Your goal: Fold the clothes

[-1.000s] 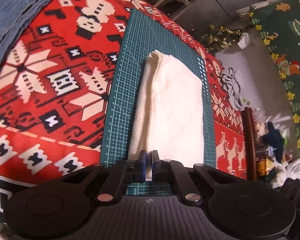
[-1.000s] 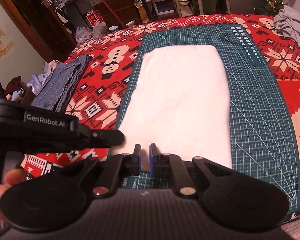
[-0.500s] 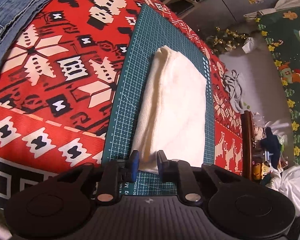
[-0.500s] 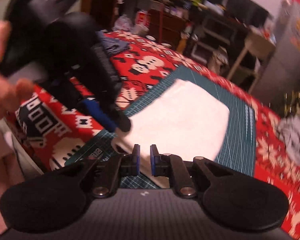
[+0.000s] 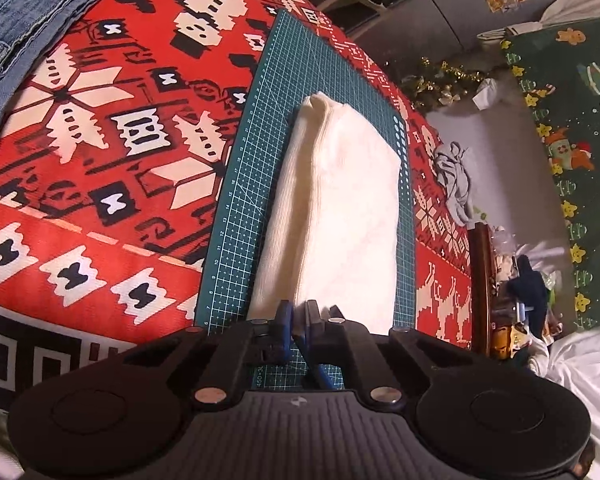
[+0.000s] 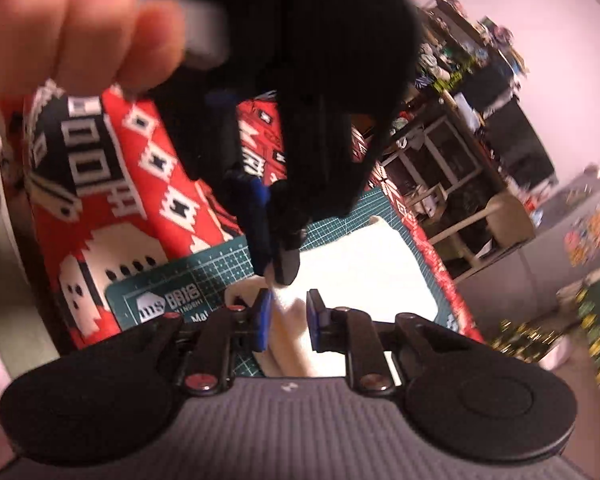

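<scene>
Cloth: a white folded cloth (image 5: 336, 216) lies lengthwise on the green cutting mat (image 5: 240, 208), with a thick stack of layers along its left edge in the left wrist view.
Near corner: in the right wrist view the near end of the cloth is lifted a little and creased between the two tools.
Left gripper: the left gripper (image 5: 297, 314) has its blue pads almost together, pinching the near edge of the cloth; a strip of white fabric shows in the narrow gap.
Right gripper: the right gripper (image 6: 288, 312) stands just in front of the left one; its jaws are opening, narrow apart, with a fold of the cloth between them. The pads seem not to press it.
Hand: a person's hand (image 6: 72, 24) grips the left tool, blurred at top left.
Mat: it lies on a red patterned tablecloth (image 5: 100, 152) with white and black figures.
Jeans: folded denim (image 5: 24, 8) rests on the tablecloth, well apart from the mat.
Room: shelves and clutter behind, blurred.
</scene>
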Tool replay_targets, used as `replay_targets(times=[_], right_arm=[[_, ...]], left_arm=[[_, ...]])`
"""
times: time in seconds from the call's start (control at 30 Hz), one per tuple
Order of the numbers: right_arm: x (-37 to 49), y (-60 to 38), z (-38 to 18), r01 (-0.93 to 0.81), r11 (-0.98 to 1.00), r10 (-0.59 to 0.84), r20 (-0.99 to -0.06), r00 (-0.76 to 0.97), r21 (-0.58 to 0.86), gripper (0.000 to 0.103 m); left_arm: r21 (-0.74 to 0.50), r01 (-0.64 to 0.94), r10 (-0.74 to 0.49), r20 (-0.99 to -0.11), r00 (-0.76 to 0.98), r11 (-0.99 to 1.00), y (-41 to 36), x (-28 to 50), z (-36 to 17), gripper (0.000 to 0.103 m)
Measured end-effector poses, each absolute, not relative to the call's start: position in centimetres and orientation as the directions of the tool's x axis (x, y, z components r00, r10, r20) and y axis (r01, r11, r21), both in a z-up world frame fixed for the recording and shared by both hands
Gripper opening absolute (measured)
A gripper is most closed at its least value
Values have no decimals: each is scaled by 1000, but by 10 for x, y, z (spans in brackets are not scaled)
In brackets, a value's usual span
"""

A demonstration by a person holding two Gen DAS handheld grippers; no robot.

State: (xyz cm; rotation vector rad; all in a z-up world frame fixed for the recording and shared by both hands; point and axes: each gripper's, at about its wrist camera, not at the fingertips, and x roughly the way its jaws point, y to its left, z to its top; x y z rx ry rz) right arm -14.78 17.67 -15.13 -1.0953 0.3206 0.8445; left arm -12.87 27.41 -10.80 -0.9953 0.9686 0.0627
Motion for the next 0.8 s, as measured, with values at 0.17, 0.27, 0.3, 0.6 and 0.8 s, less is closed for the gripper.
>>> replay_targets(times=[0.17,0.27,0.3,0.6,0.8], right_arm=[[-146,179,-162,-690,189,386,-593,707,-699,9],[-138,173,-161,-683,236,353,-594,723,-691,9],[-136,171,-161,-681,251,342,-595,728,-688,9],[-121,151,-154,-671,306,278,-611,741,-675,9],[-102,133,-148,-672,377,227,-640,734,-637,9]], left_arm=[[-682,-459,-370,-712,597,570,276,-130,-110,7],[-682,-458,-371,-712,597,571,275,-130,-110,7],[-682,-457,-373,-711,596,571,275,-129,-110,7],[-685,-464,-373,-710,597,561,277,-131,-110,7],[-678,-466,-368,-716,593,568,277,-130,-110,7]])
